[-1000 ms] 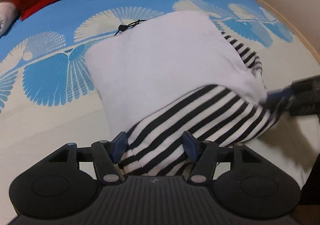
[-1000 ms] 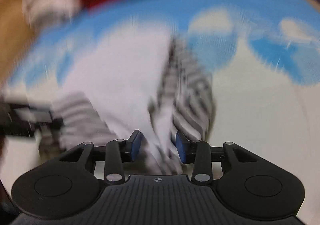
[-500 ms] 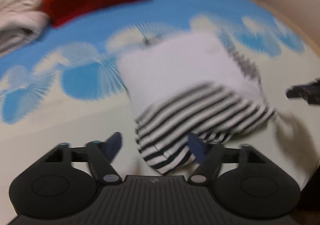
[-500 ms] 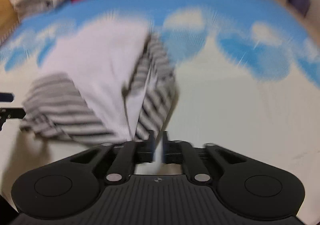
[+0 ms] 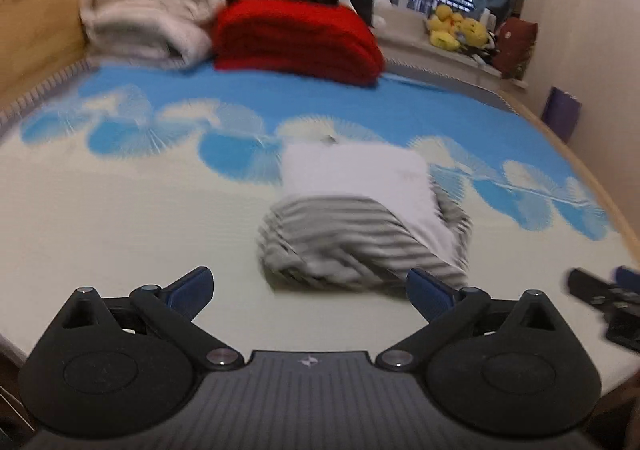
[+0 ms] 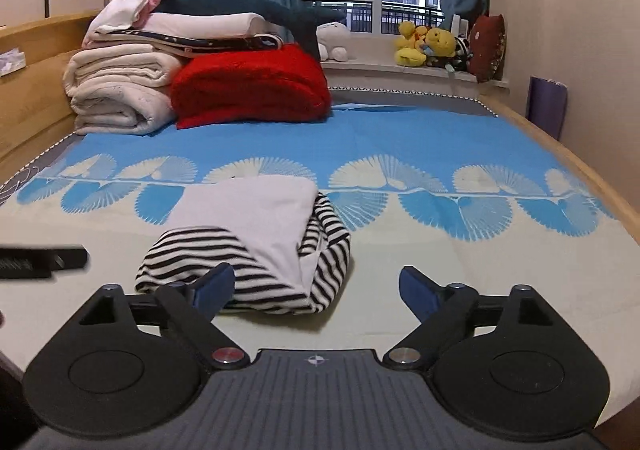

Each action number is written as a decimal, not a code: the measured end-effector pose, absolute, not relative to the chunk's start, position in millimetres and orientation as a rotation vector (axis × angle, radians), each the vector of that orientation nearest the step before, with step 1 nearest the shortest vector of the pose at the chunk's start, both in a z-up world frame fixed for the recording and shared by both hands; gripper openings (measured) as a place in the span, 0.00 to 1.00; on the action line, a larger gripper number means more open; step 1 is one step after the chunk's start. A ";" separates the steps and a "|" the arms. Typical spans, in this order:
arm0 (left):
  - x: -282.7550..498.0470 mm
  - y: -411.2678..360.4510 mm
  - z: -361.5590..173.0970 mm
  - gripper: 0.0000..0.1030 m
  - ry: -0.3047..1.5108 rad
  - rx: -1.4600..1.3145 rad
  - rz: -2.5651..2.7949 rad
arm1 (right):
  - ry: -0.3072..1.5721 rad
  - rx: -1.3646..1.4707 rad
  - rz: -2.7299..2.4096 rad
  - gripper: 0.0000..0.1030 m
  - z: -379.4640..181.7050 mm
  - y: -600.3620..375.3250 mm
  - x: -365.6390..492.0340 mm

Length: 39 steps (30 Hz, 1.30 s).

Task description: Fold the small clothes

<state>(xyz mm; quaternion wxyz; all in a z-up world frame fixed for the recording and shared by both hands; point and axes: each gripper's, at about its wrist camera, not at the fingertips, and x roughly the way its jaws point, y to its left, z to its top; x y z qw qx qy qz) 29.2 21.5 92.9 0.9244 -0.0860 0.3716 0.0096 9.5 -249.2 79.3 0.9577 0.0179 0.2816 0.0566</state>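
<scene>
A small folded garment [image 6: 256, 234], white with black-and-white striped sleeves folded over it, lies on the bed; it also shows blurred in the left wrist view [image 5: 360, 218]. My left gripper [image 5: 308, 290] is open and empty, pulled back just short of the garment's near edge. My right gripper [image 6: 316, 290] is open and empty, just in front of the garment's near right corner. The right gripper's tip shows at the right edge of the left wrist view [image 5: 608, 302], and the left gripper's tip at the left edge of the right wrist view [image 6: 40, 260].
A red folded blanket [image 6: 248, 90] and a pile of cream bedding [image 6: 120, 94] lie at the head of the bed. A wooden bed frame [image 6: 32, 62] runs along the left. Plush toys [image 6: 424, 44] sit on the windowsill.
Both grippers let go of the striped sleeves, opened wide and drew back and up from the garment, which now lies folded on the bed.
</scene>
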 end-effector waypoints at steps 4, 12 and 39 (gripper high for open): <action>20.7 6.5 86.1 1.00 0.782 -0.128 0.019 | 0.613 0.053 0.117 0.89 80.6 -247.1 1.0; 20.0 10.6 89.1 1.00 0.770 -0.195 0.033 | 0.646 0.173 0.081 0.95 80.8 -254.6 4.9; 28.6 3.0 69.7 1.00 0.802 -0.154 0.028 | 0.675 0.041 0.144 0.95 64.0 -220.5 18.1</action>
